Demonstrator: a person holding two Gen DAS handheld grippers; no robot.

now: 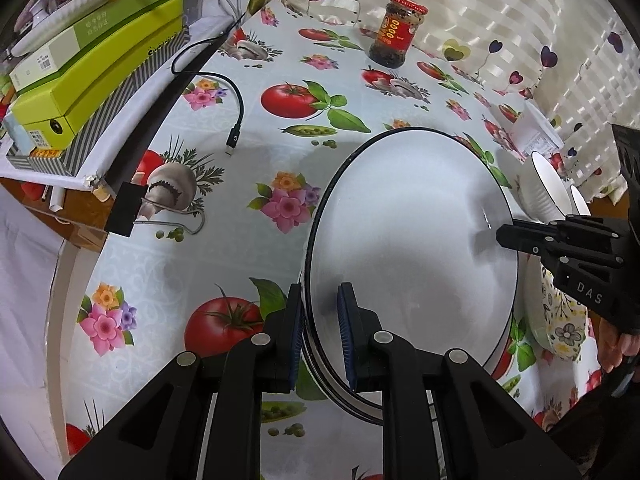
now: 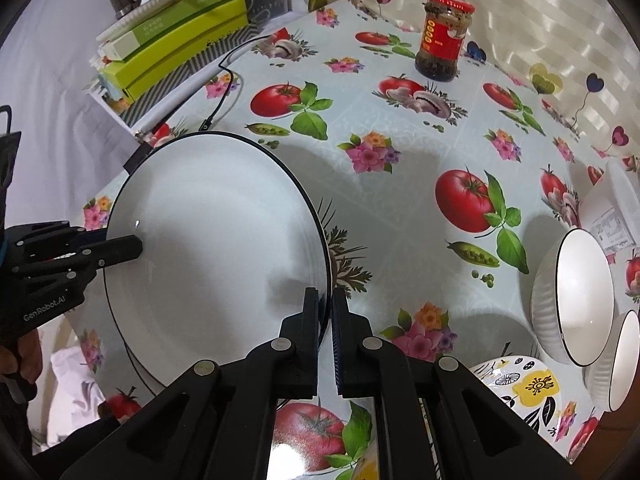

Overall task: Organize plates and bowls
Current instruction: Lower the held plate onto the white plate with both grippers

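Note:
A large white plate (image 1: 412, 240) with a thin black rim is gripped at opposite edges. My left gripper (image 1: 320, 332) is shut on its left rim, one pad above and one below. My right gripper (image 2: 326, 320) is shut on the right rim of the same plate (image 2: 216, 240). Each gripper shows in the other's view, the right gripper (image 1: 502, 236) and the left gripper (image 2: 138, 246). A second black-rimmed edge (image 2: 136, 368) shows just beneath the plate. Two white ribbed bowls (image 2: 572, 296) and a floral bowl (image 2: 520, 388) sit to the right.
A red-lidded sauce jar (image 1: 398, 32) stands at the back of the vegetable-print tablecloth (image 1: 240, 184). A black cable (image 1: 236, 120) and a binder clip (image 1: 126, 210) lie at the left, beside stacked green boxes (image 1: 100, 72). A white carton (image 2: 612, 208) and a curtain lie to the right.

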